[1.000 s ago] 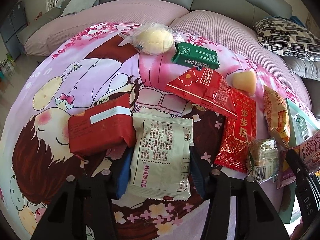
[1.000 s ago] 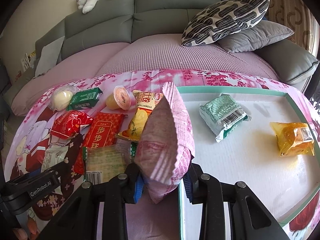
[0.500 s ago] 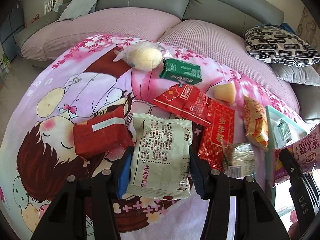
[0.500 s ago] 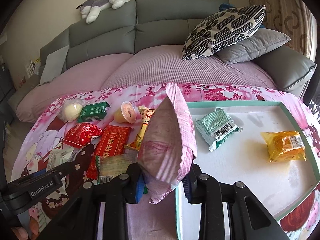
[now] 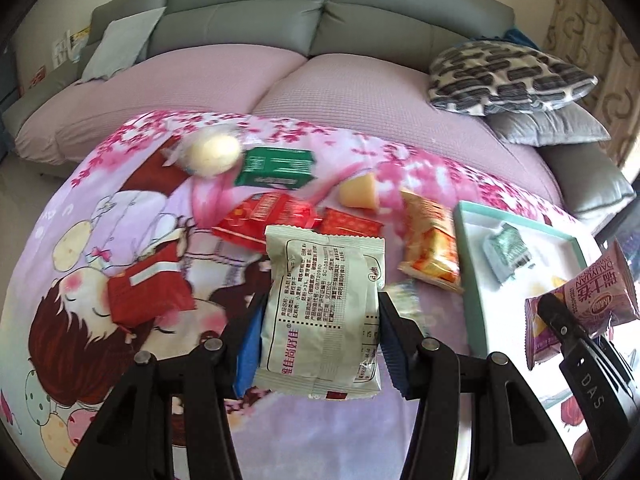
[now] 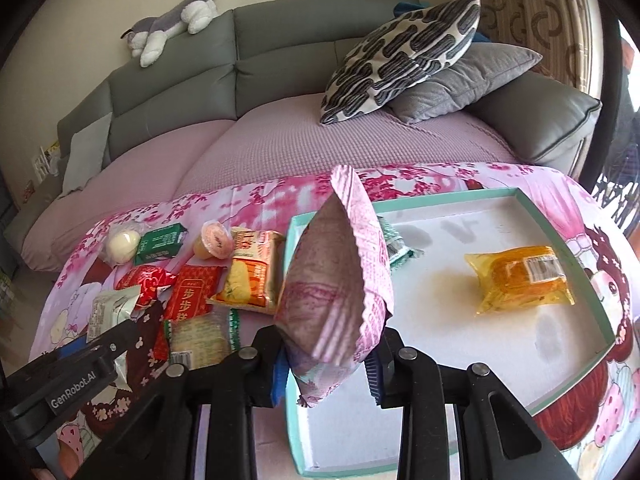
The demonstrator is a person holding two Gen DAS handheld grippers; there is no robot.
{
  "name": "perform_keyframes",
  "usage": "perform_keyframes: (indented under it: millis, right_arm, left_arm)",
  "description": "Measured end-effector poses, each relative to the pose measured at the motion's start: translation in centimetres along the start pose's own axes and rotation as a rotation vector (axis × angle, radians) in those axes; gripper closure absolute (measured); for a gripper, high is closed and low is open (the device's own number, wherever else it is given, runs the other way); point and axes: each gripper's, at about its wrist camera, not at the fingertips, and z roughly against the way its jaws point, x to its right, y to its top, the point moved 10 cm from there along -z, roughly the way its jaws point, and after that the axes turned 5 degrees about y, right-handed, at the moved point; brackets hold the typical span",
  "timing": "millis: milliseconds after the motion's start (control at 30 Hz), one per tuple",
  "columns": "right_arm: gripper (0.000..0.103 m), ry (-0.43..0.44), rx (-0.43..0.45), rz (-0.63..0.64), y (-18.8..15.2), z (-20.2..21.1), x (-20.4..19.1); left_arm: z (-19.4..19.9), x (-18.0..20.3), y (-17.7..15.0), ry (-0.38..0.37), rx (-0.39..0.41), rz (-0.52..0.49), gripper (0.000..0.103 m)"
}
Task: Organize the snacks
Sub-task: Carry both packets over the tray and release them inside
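We held one snack in each gripper so both could go into the shallow teal-rimmed white tray (image 6: 560,384) on the right together. Our left gripper (image 5: 318,320) had its fingers clamped on a pale grey-white foil packet (image 5: 324,304), lifted above the pink cartoon-print cloth (image 5: 80,264). Our right gripper (image 6: 326,360) pinched a purple-pink crimped packet (image 6: 336,280) over the tray's near left corner. Two snacks already lay inside: one green-white packet (image 6: 396,250) and one orange wrapped cake (image 6: 520,276).

I read "GenRobot.AI" on the left claw (image 6: 86,380) and "DAS" on the right claw (image 5: 591,390).
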Motion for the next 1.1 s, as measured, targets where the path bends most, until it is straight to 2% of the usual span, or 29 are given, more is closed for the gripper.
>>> perform_keyframes:
  millis: [267,533,733,867,1100]
  right_arm:
    - [0.07,-0.092,-0.005,-0.119,0.1,1.9,7.7]
    - [0.07,-0.143,0.008,-0.2,-0.3,3.9,13.1]
    - [0.07,-0.127,0.009,-0.213,-0.4,4.1,14.0]
    - [0.07,-0.075,-0.031,-0.211,-1.1,2.6,13.2]
    - [0.07,-0.039,-0.096,-0.23,-2.7,0.5,12.8]
  left_arm:
    - [1.1,7.2,-1.0,-0.079,0.017,-0.129,0.049]
    - [1.3,13.7,-2.9,-0.137,0.012,-0.26,0.049]
    - [1.1,16.3,-4.0,-0.143,0.005,-0.32,0.049]
    - [0.3,16.9,-4.3,-0.135,-0.006,-0.332,0.048]
    - [-1.3,17.1,-4.8,-0.114,-0.038,-0.34,0.048]
